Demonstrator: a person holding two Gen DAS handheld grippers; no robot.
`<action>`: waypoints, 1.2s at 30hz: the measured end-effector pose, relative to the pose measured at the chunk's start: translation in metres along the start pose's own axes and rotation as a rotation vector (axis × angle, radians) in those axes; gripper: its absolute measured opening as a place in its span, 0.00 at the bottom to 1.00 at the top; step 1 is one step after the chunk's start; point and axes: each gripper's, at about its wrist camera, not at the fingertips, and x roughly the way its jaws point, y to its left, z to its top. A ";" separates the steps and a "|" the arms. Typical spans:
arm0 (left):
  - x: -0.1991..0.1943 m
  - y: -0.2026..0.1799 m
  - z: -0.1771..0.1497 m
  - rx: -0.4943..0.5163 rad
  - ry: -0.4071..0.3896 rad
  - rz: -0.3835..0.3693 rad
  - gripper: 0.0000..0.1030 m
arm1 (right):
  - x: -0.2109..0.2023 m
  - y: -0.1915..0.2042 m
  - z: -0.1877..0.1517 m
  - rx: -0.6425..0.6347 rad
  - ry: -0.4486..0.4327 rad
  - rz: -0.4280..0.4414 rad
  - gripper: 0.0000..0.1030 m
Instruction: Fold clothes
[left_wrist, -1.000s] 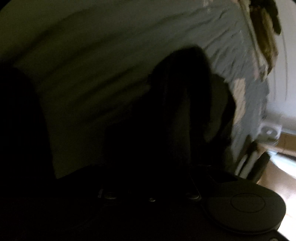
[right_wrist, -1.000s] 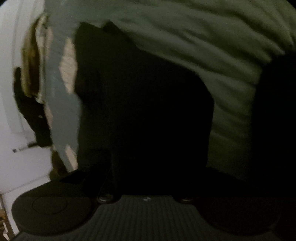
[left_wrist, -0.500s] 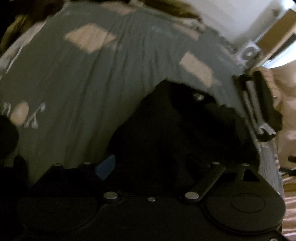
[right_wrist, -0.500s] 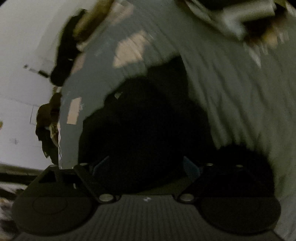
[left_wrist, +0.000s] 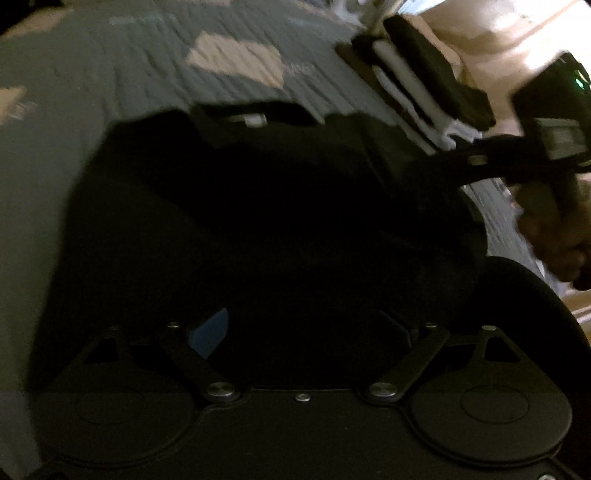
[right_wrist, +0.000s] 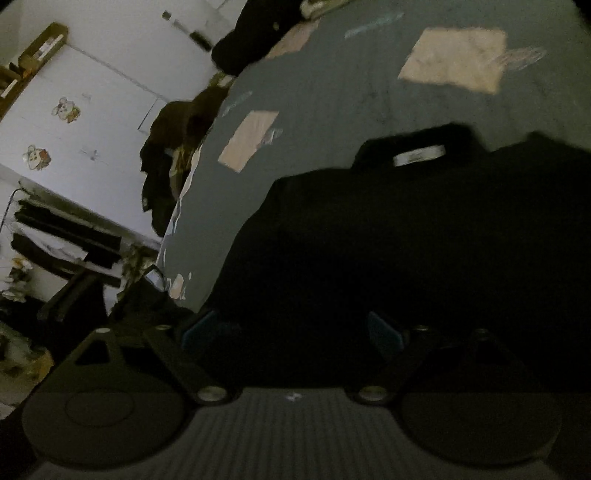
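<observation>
Black garment (left_wrist: 277, 206) now flat, released.

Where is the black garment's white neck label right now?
The label sits at the far edge of the black garment, spread on the grey bedcover. In the left wrist view it lies up centre, below a beige patch.

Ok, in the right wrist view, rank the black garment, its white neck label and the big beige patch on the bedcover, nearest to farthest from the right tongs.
1. Black garment, directly ahead of the right tongs.
2. White neck label, at the garment's far edge.
3. Beige patch, beyond, upper right on the bedcover.
</observation>
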 end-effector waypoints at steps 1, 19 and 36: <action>0.001 0.009 0.004 -0.003 -0.012 0.026 0.83 | 0.014 -0.004 0.006 -0.011 0.013 -0.019 0.87; -0.040 0.113 0.046 -0.156 -0.135 0.235 0.73 | 0.025 -0.081 0.117 0.031 -0.151 -0.279 0.86; 0.027 0.105 0.009 -0.319 0.146 0.126 0.81 | -0.041 -0.142 -0.020 0.147 0.097 -0.335 0.83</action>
